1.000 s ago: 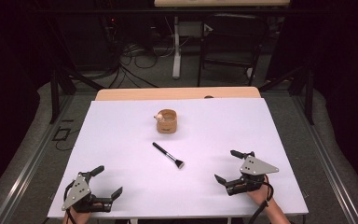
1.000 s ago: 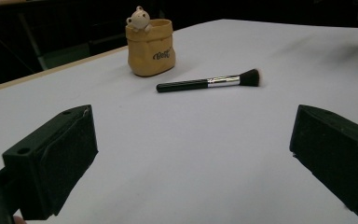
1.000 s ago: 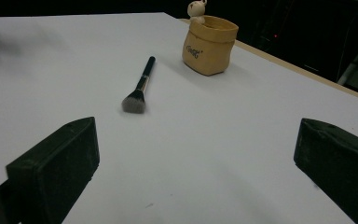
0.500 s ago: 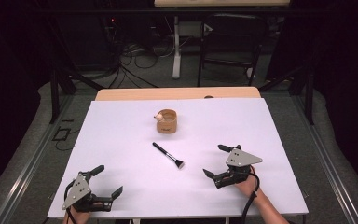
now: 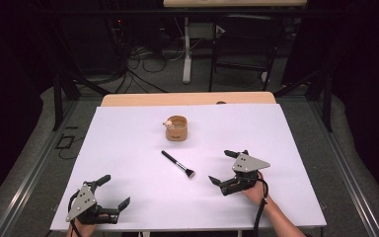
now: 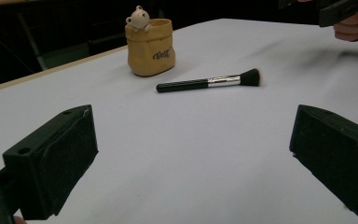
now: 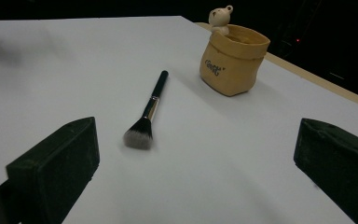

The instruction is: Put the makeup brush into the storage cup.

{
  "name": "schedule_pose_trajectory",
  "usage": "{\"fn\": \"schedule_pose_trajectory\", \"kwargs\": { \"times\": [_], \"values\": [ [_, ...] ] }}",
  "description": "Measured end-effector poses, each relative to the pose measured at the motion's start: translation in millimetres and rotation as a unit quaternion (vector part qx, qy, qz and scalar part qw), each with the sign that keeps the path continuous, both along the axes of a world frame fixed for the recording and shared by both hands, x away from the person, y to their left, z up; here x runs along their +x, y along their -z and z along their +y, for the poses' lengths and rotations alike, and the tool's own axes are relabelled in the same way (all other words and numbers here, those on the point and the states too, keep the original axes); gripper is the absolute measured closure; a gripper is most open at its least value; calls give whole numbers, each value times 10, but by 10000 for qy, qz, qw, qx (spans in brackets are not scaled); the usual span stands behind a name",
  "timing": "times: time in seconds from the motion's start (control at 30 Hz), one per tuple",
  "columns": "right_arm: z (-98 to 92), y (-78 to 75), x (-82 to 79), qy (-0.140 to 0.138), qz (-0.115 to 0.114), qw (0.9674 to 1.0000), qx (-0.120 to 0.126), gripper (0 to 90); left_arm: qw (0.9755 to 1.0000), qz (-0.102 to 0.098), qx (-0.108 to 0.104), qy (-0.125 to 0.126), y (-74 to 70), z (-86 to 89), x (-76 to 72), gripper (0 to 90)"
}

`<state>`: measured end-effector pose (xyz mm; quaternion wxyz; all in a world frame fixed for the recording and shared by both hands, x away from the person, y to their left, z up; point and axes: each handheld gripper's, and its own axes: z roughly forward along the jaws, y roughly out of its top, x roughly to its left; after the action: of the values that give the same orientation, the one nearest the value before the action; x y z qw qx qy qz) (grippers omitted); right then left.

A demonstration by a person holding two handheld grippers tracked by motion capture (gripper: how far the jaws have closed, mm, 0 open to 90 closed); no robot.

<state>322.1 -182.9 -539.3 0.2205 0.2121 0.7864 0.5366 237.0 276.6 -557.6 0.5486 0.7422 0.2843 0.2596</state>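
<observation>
Brush (image 5: 177, 164): flat on table (image 5: 128, 143), untouched. Right tongs (image 5: 230, 168) moved closer, gaping, likely to grasp. Left tongs (image 5: 109, 193) released, idle.

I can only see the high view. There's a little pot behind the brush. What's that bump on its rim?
Observer: It's a tiny bear figure peeking over the rim of the pot.
Operator: Cool! Is anything written on it?
Observer: Yes, there is dark lettering on the front, but it's too small to read for sure.
Operator: What colour are the hairs on the fluffy end?
Observer: The brush has dark hairs with pale tips.
</observation>
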Motion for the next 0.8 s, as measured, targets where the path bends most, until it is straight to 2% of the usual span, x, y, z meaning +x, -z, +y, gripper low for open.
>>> {"fn": "schedule_pose_trajectory", "kwargs": {
  "times": [0.1,0.17,0.8],
  "values": [
    [44,4,16,9,28,10000,-1,0,10000,7,-1,2,-1,2,-4,7],
    [87,-12,47,-22,20,9999,111,0,10000,-9,11,-13,-2,9,-5,7],
    [470,-91,244,-197,77,9997,76,0,10000,-23,12,8,-8,7,-8,6]
  ]
}}
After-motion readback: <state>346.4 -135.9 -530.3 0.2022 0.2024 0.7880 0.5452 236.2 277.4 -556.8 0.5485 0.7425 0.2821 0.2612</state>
